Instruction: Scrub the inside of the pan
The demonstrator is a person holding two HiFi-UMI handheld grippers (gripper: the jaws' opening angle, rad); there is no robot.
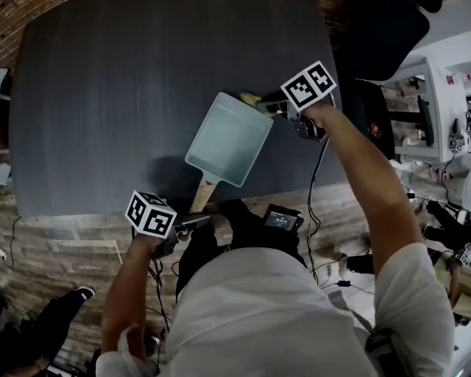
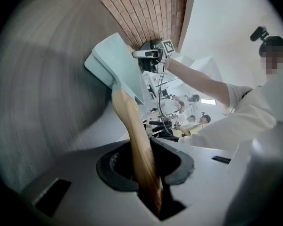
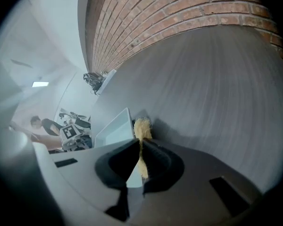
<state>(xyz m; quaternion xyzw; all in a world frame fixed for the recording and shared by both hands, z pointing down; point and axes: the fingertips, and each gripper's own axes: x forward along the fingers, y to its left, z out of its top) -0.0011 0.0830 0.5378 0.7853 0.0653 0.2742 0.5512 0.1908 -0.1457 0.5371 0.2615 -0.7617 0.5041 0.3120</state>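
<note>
Dark grey rectangular tabletop [image 1: 125,93], red brick wall [image 3: 179,13] behind its far edge. Pale mint-green square pan [image 1: 229,140] sits over the near right part of the tabletop, open side up, its light wooden handle [image 1: 202,195] running back toward the person in the white shirt [image 1: 275,312]. Left gripper [image 1: 193,221] clenched on the handle: in the left gripper view the wood passes straight between the jaws, which press on it from both sides, and the pan body appears tilted beyond them. Cannot tell whether the pan base rests on the table or is lifted off it; a shadow lies on the table at its left side. Right gripper [image 1: 273,105] reaches in from the right, pointing downward at the pan's far right corner. Its jaws are closed on a yellow fibrous scrubbing pad [image 3: 141,128], which is squeezed thin between them and sticks out past the tips. The pad's free end is just beside the pan rim at that corner, outside the basin; contact with the rim not resolvable. Pan interior looks bare and pale.
</note>
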